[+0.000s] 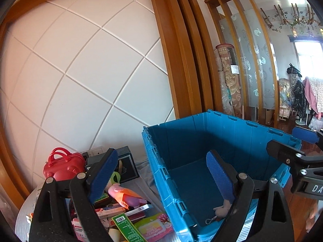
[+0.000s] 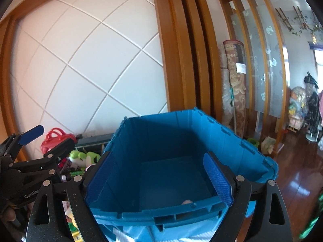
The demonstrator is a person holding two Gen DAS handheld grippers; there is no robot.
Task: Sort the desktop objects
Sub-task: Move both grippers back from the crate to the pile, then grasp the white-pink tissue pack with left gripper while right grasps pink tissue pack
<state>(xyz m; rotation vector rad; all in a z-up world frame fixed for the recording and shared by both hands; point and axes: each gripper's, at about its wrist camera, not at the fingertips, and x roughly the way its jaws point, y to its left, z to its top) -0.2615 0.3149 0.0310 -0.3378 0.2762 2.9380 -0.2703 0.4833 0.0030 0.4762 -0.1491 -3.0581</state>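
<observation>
Far left: red handbag-shaped case (image 1: pixel 64 166) against the wall, dark box (image 1: pixel 126 164) beside it, then a crowded heap – pink plush toy (image 1: pixel 124 195), green carton (image 1: pixel 126 228), wipes pack (image 1: pixel 154 226) – reaching up to the blue crate's (image 1: pixel 201 121) left rim. Left gripper (image 1: pixel 161 178): jaws wide, nothing held, one finger over the heap, the other inside the crate. Crate interior: largely bare floor, one small grey keychain plush (image 1: pixel 221 210) at the near wall; right gripper (image 2: pixel 156 178): jaws wide, empty, over the near rim
</observation>
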